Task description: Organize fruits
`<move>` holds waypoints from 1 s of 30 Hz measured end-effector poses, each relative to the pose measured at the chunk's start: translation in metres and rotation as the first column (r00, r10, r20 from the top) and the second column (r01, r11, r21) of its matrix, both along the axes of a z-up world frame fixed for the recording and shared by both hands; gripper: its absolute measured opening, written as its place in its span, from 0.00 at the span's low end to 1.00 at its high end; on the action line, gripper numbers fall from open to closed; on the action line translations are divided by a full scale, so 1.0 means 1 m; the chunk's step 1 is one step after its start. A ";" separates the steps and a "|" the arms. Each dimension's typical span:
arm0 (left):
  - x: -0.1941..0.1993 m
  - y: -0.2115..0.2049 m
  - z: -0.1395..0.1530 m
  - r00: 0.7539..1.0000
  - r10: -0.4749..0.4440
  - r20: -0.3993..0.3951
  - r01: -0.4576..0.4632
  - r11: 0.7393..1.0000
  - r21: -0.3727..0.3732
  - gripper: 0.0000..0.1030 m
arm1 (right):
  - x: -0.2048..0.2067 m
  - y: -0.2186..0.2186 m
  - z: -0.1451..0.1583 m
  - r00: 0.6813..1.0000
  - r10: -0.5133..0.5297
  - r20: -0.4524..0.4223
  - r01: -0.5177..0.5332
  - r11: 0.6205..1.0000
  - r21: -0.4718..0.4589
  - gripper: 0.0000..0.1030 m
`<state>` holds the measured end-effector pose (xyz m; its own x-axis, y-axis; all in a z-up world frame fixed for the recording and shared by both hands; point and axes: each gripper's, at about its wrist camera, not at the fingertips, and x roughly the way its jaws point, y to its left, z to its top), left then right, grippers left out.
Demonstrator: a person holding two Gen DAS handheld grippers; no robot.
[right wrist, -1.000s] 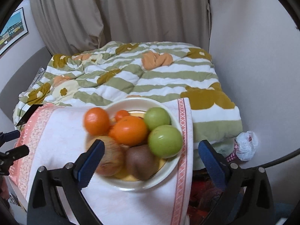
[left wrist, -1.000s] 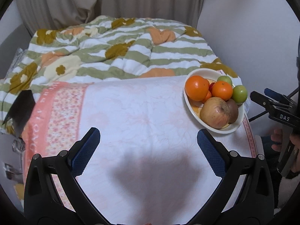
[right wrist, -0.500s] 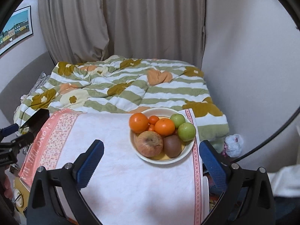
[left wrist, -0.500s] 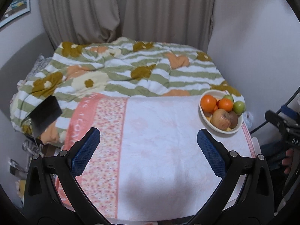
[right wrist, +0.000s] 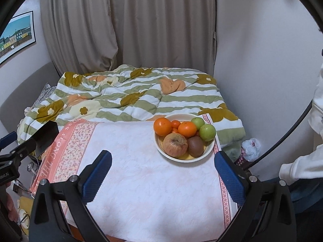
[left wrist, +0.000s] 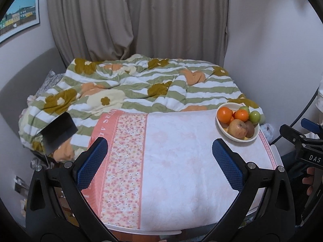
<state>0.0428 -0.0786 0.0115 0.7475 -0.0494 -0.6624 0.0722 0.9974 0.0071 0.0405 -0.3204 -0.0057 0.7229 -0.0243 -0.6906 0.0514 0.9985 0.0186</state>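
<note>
A white bowl (right wrist: 211,148) stands at the far right of the cloth-covered table (right wrist: 141,177). It holds oranges (right wrist: 162,126), two green fruits (right wrist: 207,132), a brownish apple (right wrist: 175,144) and a kiwi (right wrist: 195,146). The bowl also shows in the left wrist view (left wrist: 232,136). My right gripper (right wrist: 163,172) is open and empty, pulled back above the table's near side. My left gripper (left wrist: 159,157) is open and empty over the table's left-middle, well away from the bowl.
A bed with a striped flowered quilt (left wrist: 141,88) lies behind the table. Curtains (right wrist: 141,24) and walls close in the back and right. A black object (left wrist: 58,132) lies off the table's left edge. A white plastic bag (right wrist: 250,146) lies on the floor at right.
Both grippers have pulled back and risen away from the table. The bowl now looks smaller and farther off in both views. Nothing was picked up.
</note>
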 end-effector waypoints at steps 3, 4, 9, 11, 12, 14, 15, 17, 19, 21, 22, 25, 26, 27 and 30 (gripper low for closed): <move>-0.001 0.001 0.000 1.000 -0.004 -0.001 0.004 1.000 -0.005 1.00 | 0.001 -0.001 0.000 1.000 0.001 -0.003 -0.001 1.000 0.005 0.98; -0.002 0.001 -0.001 1.000 -0.005 -0.003 0.005 1.000 -0.005 1.00 | -0.001 0.000 0.000 1.000 -0.002 -0.002 0.002 1.000 0.001 0.98; -0.004 0.002 -0.001 1.000 -0.010 0.000 0.010 1.000 -0.004 1.00 | -0.003 0.002 0.002 1.000 -0.010 0.001 0.010 1.000 -0.010 0.98; -0.004 0.001 -0.001 1.000 -0.014 0.001 0.014 1.000 -0.004 1.00 | -0.003 0.002 0.002 1.000 -0.010 0.000 0.010 1.000 -0.008 0.98; -0.004 0.001 -0.001 1.000 -0.016 0.002 0.016 1.000 -0.002 1.00 | -0.003 0.002 0.002 1.000 -0.010 0.001 0.010 1.000 -0.008 0.98; -0.006 0.000 -0.001 1.000 -0.017 0.007 0.017 1.000 0.002 1.00 | -0.003 0.001 0.004 1.000 -0.013 0.002 0.013 1.000 -0.008 0.98; -0.006 0.000 -0.001 1.000 -0.018 0.008 0.018 1.000 0.002 1.00 | -0.002 -0.001 0.004 1.000 -0.013 0.002 0.013 1.000 -0.007 0.98; -0.007 0.000 -0.001 1.000 -0.017 0.009 0.017 1.000 0.002 1.00 | -0.002 -0.001 0.004 1.000 -0.014 0.004 0.014 1.000 -0.009 0.98; -0.007 0.000 -0.001 1.000 -0.018 0.008 0.018 1.000 0.001 1.00 | -0.001 -0.002 0.005 1.000 -0.014 0.004 0.014 1.000 -0.009 0.98; -0.007 0.000 -0.001 1.000 -0.017 0.008 0.017 1.000 0.001 1.00 | -0.001 -0.002 0.005 1.000 -0.013 0.004 0.013 1.000 -0.009 0.98; -0.007 0.000 -0.001 1.000 -0.018 0.009 0.018 1.000 0.001 1.00 | -0.001 -0.002 0.005 1.000 -0.013 0.004 0.013 1.000 -0.010 0.98; -0.007 -0.002 0.000 1.000 -0.019 0.011 0.019 1.000 0.002 1.00 | -0.001 -0.002 0.005 1.000 -0.013 0.005 0.013 1.000 -0.010 0.98; -0.007 -0.003 0.001 1.000 -0.019 0.012 0.019 1.000 0.002 1.00 | -0.001 -0.002 0.005 1.000 -0.013 0.005 0.013 1.000 -0.010 0.98; -0.007 -0.004 0.001 1.000 -0.019 0.012 0.019 1.000 0.002 1.00 | -0.001 -0.002 0.005 1.000 -0.013 0.005 0.013 1.000 -0.010 0.98; -0.007 -0.004 0.002 1.000 -0.019 0.013 0.019 1.000 0.001 1.00 | -0.002 -0.001 0.005 1.000 -0.015 0.004 0.015 1.000 -0.011 0.98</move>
<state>0.0359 -0.0830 0.0132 0.7550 -0.0626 -0.6527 0.0906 0.9958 0.0094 0.0389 -0.3209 -0.0011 0.7253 -0.0429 -0.6871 0.0665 0.9978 0.0079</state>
